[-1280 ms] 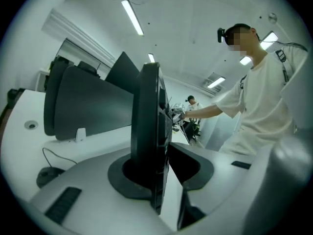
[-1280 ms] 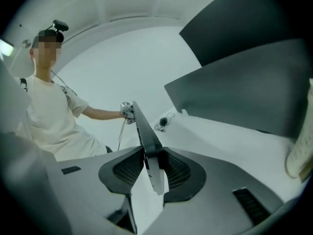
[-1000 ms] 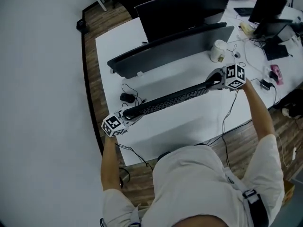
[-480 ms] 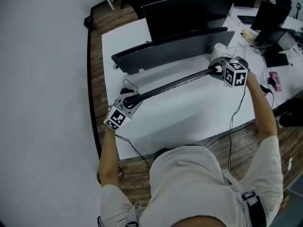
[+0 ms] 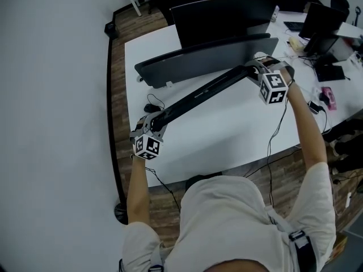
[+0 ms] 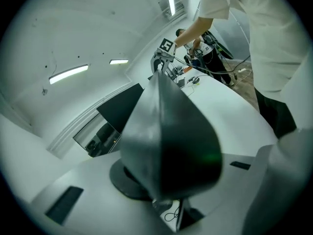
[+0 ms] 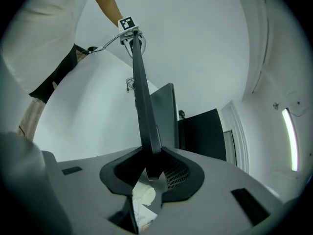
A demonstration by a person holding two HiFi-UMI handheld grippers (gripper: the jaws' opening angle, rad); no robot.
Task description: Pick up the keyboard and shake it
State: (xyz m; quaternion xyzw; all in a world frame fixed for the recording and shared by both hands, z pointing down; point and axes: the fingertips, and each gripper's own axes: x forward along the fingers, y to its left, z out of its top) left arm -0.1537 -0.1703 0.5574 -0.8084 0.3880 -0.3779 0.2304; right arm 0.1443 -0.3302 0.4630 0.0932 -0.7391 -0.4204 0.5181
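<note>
A long black keyboard hangs in the air above the white desk, turned so that its plain underside faces up in the head view. My left gripper is shut on its near-left end. My right gripper holds the far-right end; its jaws are opening slightly with the keyboard still between them. In the left gripper view the keyboard fills the middle, running away to the right gripper's marker cube. In the right gripper view the keyboard shows edge-on, clamped in the jaws, and ends at the left gripper's cube.
A wide dark monitor and a long dark panel stand behind the keyboard. A black mouse with its cable lies near the desk's left edge. Cables trail off the front edge. To the right a second desk carries monitors and clutter.
The keyboard has rolled from keys-up through edge-on to underside-up. Both grippers turned with it; the left end dropped toward me and the right end rose toward the monitor.
</note>
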